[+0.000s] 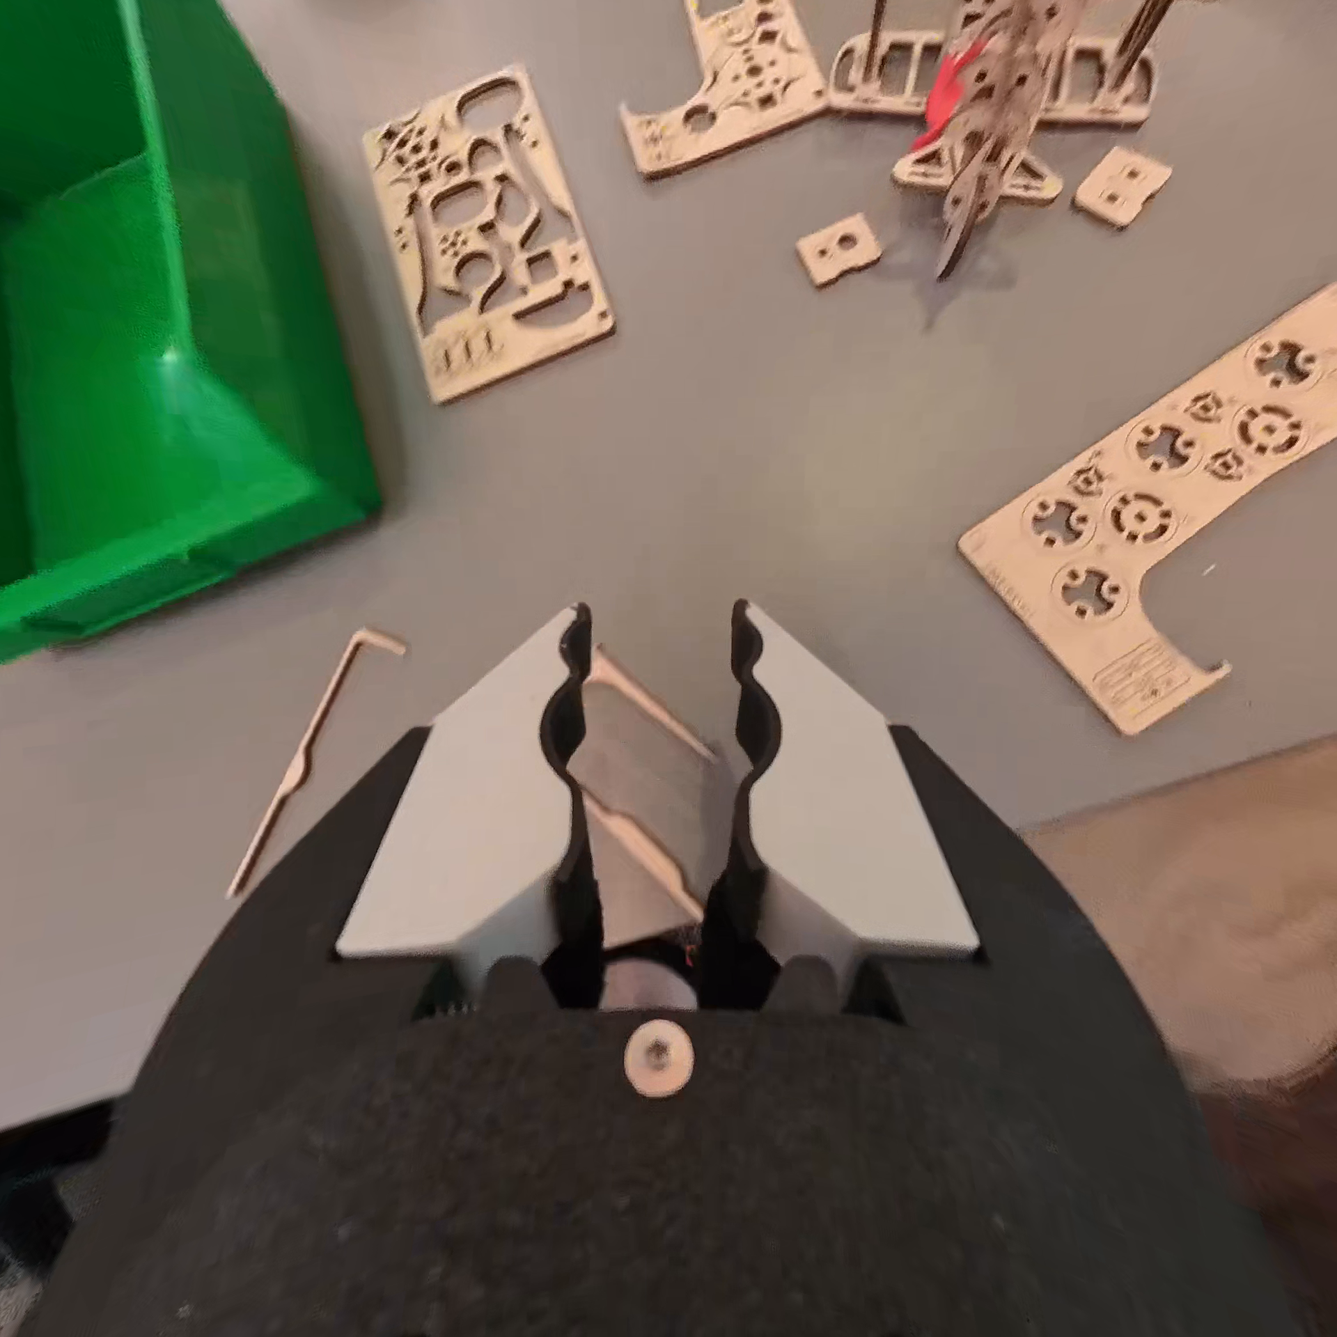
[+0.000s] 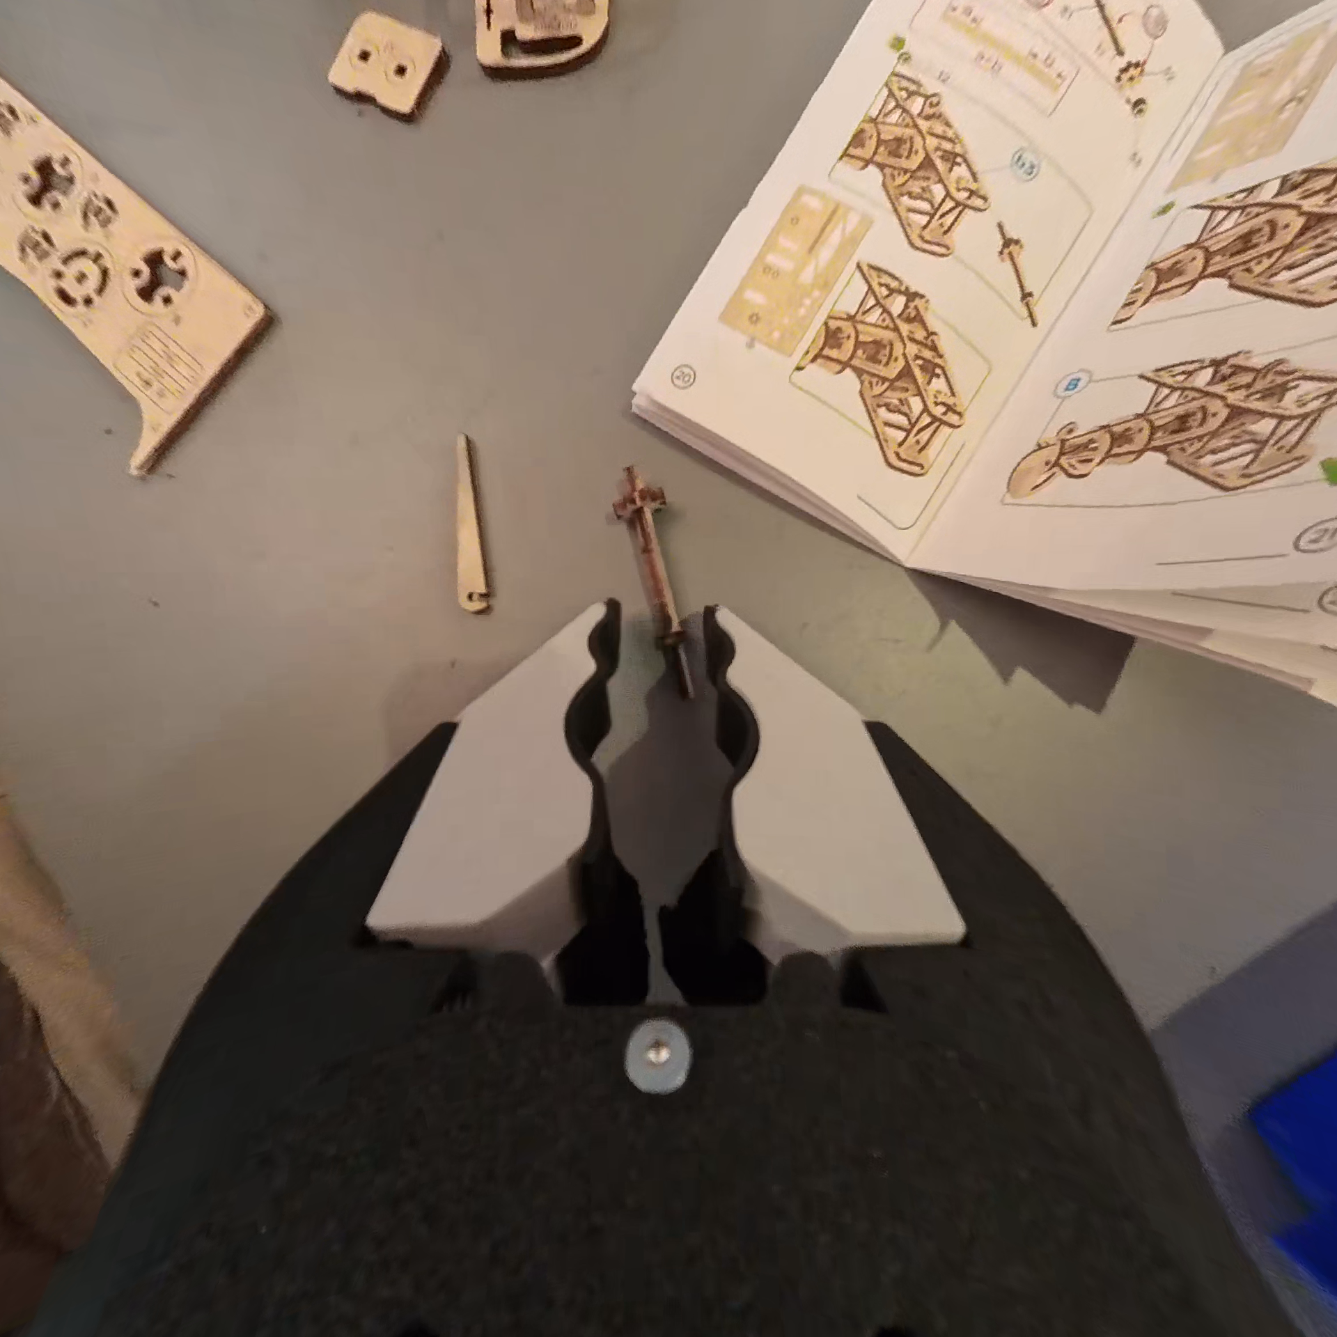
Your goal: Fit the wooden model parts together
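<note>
In the left wrist view my left gripper [image 1: 658, 615] is open and empty above the grey table. A thin wooden strip [image 1: 651, 698] lies on the table under its jaws, and a hooked wooden stick [image 1: 311, 752] lies to its left. A part-built wooden plane model [image 1: 991, 123] with a red piece stands at the far right. In the right wrist view my right gripper [image 2: 662, 615] is open. A small dark wooden axle with a cross-shaped end [image 2: 651, 571] lies on the table, its near end between the fingertips. A tapered wooden sliver [image 2: 470, 528] lies to the left.
A green bin [image 1: 145, 325] stands at the left. Punched wooden sheets [image 1: 492, 231] [image 1: 1172, 506] [image 2: 108, 268] and small square pieces [image 1: 839, 249] [image 2: 387, 61] lie around. An open instruction booklet [image 2: 1013, 289] lies at the right. A blue object [image 2: 1295, 1157] shows at the lower right. The grippers' ends are close to 45 cm from one another. The tapered wooden sliver [image 2: 470, 528] lies some 5 cm from my right tips, 35 cm from my left tips. The hooked wooden stick [image 1: 311, 752] is about 15 cm from my left fingertips and 60 cm from my right.
</note>
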A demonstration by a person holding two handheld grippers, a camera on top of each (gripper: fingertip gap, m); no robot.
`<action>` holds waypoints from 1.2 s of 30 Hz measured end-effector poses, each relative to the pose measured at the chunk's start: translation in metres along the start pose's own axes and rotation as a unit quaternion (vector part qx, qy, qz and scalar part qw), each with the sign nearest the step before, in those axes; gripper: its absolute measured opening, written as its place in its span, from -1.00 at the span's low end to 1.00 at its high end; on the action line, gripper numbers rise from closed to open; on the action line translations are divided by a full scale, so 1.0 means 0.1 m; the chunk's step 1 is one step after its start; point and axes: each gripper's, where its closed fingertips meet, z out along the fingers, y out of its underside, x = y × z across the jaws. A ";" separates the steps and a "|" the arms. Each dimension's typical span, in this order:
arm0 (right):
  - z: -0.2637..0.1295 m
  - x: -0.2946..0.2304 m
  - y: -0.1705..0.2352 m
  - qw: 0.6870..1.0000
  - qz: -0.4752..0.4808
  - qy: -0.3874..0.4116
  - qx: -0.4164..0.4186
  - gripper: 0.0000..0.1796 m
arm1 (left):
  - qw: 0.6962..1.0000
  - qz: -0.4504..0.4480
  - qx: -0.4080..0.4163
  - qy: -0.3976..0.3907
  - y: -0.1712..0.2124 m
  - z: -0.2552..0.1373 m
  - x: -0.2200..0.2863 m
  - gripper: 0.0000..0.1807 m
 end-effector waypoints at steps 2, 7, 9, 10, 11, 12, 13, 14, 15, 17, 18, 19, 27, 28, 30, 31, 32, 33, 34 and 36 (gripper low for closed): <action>-0.07 -0.01 -0.02 1.000 0.021 0.010 0.011 -0.70 | 1.000 -0.008 0.004 -0.009 0.11 -0.13 -0.05 -0.60; -0.37 -0.17 -0.10 0.994 0.032 0.063 0.081 -0.66 | 1.000 -0.008 0.025 0.001 0.23 -0.31 0.02 -0.58; -0.44 -0.35 -0.17 0.990 0.037 0.056 0.126 -0.65 | 0.999 -0.002 0.033 0.022 0.23 -0.32 0.10 -0.59; -0.45 -0.46 -0.21 0.988 0.032 0.047 0.146 -0.64 | 0.998 0.000 0.039 0.041 0.21 -0.32 0.17 -0.59; -0.44 -0.54 -0.24 0.986 0.021 0.040 0.161 -0.61 | 0.997 0.003 0.050 0.063 0.17 -0.30 0.26 -0.60; -0.41 -0.59 -0.29 0.984 0.013 0.040 0.174 -0.60 | 0.994 0.007 0.063 0.090 0.11 -0.28 0.38 -0.60; -0.37 -0.63 -0.37 0.981 0.013 0.040 0.187 -0.60 | 0.991 0.011 0.071 0.116 0.05 -0.23 0.49 -0.59; -0.31 -0.69 -0.47 0.979 0.023 0.032 0.199 -0.58 | 0.988 0.017 0.065 0.135 0.01 -0.16 0.60 -0.58; -0.22 -0.76 -0.58 0.977 0.039 0.023 0.207 -0.55 | 0.987 0.030 0.050 0.149 -0.02 -0.08 0.71 -0.56; 0.04 -0.87 -0.80 0.978 0.053 0.019 0.200 -0.48 | 0.985 0.061 0.030 0.160 -0.08 0.03 0.95 -0.56; 0.19 -0.91 -0.90 0.980 0.049 0.024 0.191 -0.48 | 0.984 0.071 0.033 0.162 -0.13 0.04 1.06 -0.57; 0.35 -0.91 -0.98 0.982 0.048 0.037 0.177 -0.46 | 0.982 0.075 0.039 0.170 -0.17 0.04 1.18 -0.58; 1.14 -0.91 -1.31 0.990 0.055 0.097 0.082 -0.39 | 0.976 0.044 0.060 0.203 -0.03 -0.08 1.50 -0.60; 1.14 -0.89 -1.33 0.989 0.049 0.111 0.082 -0.45 | 0.977 0.043 0.058 0.202 -0.01 -0.08 1.49 -0.61; 1.15 -0.89 -1.34 0.989 0.052 0.117 0.081 -0.69 | 0.977 0.043 0.060 0.202 -0.01 -0.08 1.48 -0.61; 1.14 -0.89 -1.33 0.988 0.053 0.116 0.082 -0.69 | 0.976 0.043 0.066 0.203 -0.03 -0.09 1.48 -0.62; 1.13 -0.89 -1.31 0.988 0.057 0.113 0.083 -0.69 | 0.975 0.043 0.073 0.205 -0.04 -0.09 1.48 -0.62; 1.11 -0.89 -1.28 0.989 0.065 0.105 0.082 -0.69 | 0.974 0.042 0.079 0.207 -0.06 -0.09 1.49 -0.63; 1.08 -0.90 -1.26 0.989 0.074 0.091 0.086 -0.69 | 0.973 0.043 0.084 0.209 -0.07 -0.08 1.49 -0.63; 0.94 -1.02 -1.32 0.984 0.115 0.009 0.133 -0.69 | 0.972 0.057 0.093 0.210 -0.11 -0.05 1.52 -0.62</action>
